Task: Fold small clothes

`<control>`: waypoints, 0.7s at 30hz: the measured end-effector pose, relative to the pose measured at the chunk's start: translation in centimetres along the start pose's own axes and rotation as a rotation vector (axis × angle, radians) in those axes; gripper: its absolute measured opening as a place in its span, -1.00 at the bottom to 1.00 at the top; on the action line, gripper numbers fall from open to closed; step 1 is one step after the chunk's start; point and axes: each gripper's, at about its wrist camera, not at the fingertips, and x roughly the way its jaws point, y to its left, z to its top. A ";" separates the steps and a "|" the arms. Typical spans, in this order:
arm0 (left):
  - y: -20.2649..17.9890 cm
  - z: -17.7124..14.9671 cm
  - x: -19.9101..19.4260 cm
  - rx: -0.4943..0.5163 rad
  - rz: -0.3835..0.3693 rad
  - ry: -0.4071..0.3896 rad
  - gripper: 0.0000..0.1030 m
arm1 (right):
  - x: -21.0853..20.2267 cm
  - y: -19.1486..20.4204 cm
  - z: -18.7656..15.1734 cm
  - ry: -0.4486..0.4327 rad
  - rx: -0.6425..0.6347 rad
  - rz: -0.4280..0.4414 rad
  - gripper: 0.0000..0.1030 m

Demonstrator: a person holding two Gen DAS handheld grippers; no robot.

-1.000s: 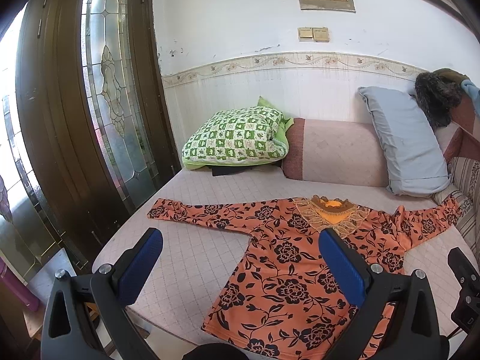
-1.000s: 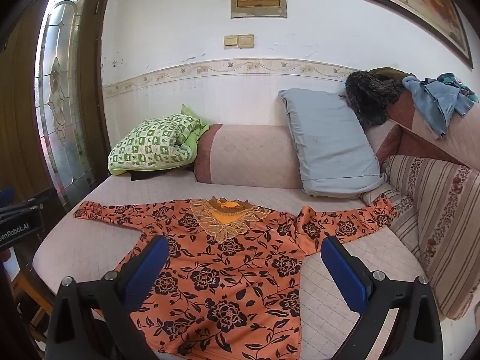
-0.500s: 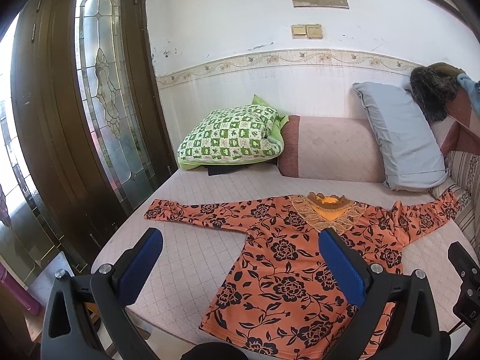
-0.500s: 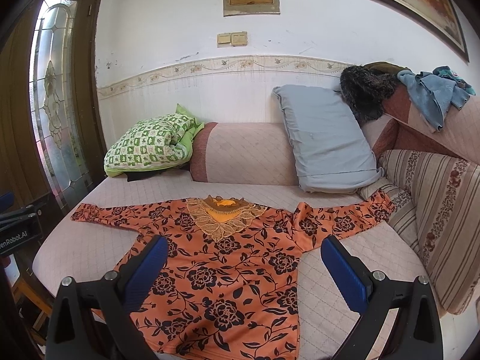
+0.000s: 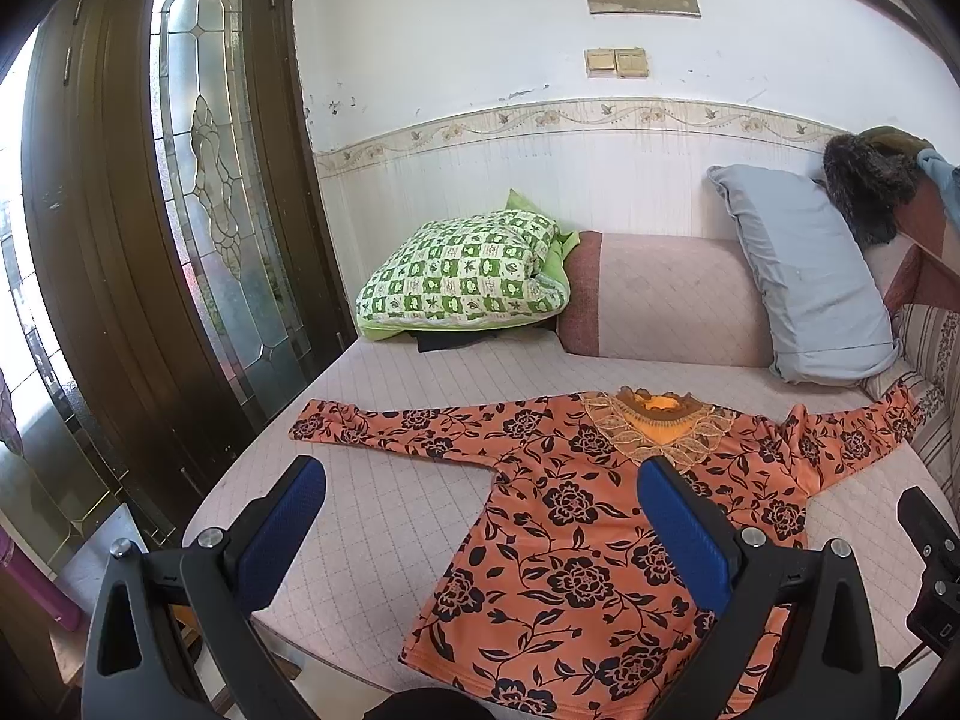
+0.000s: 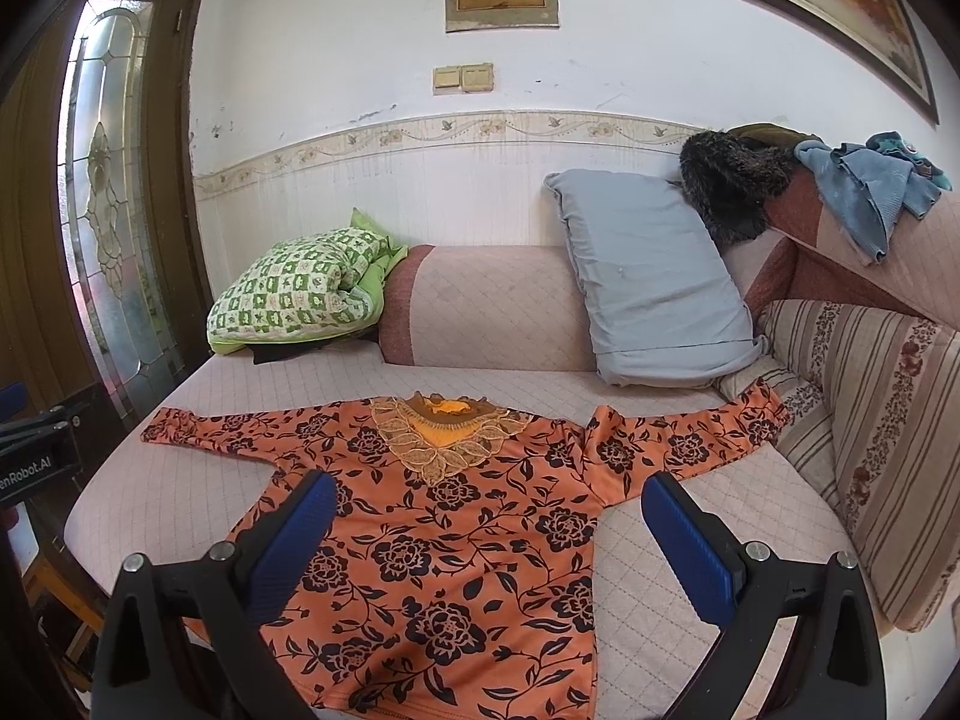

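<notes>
An orange long-sleeved top with black flowers (image 5: 576, 528) (image 6: 456, 534) lies flat on the quilted pink sofa seat (image 5: 384, 516) (image 6: 174, 480), sleeves spread to both sides, lace collar toward the backrest. My left gripper (image 5: 480, 480) hangs open above the top's near left side, blue pads (image 5: 282, 534) wide apart, holding nothing. Over the top's lower half my right gripper (image 6: 486, 492) is open too, its blue pads (image 6: 690, 540) empty. Neither gripper touches the cloth.
A green checked pillow (image 5: 462, 270) (image 6: 294, 288), a pink bolster (image 5: 660, 300) and a grey-blue pillow (image 5: 804, 276) (image 6: 654, 282) line the back. A striped cushion (image 6: 882, 420) stands at the right. A dark glazed door (image 5: 198, 180) flanks the left. Blue clothes (image 6: 864, 186) hang on the armrest.
Both grippers have drawn back and risen slightly, so the top sits a little lower and farther in each view. The jaws stay wide open and the top has not moved.
</notes>
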 end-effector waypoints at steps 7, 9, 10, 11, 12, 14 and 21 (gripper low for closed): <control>-0.3 0.2 1.5 0.004 -0.001 0.017 1.00 | 1.1 0.1 0.1 0.013 0.001 -0.002 0.99; -0.4 0.2 2.3 0.008 0.001 0.027 1.00 | 1.6 0.2 0.1 0.021 -0.001 -0.003 0.99; -0.6 0.1 2.8 0.010 0.000 0.032 1.00 | 1.9 0.3 0.1 0.027 -0.004 -0.006 0.99; -0.7 0.1 3.2 0.012 0.000 0.038 1.00 | 2.3 0.2 0.0 0.033 -0.005 -0.009 0.99; -0.9 0.1 3.8 0.014 0.001 0.045 1.00 | 2.7 0.1 0.1 0.039 -0.005 -0.011 0.99; -1.2 0.1 4.6 0.017 -0.001 0.058 1.00 | 3.6 0.0 0.0 0.055 -0.001 -0.015 0.99; -2.3 0.3 7.2 0.021 -0.012 0.082 1.00 | 6.3 -0.6 0.0 0.090 0.003 -0.031 0.99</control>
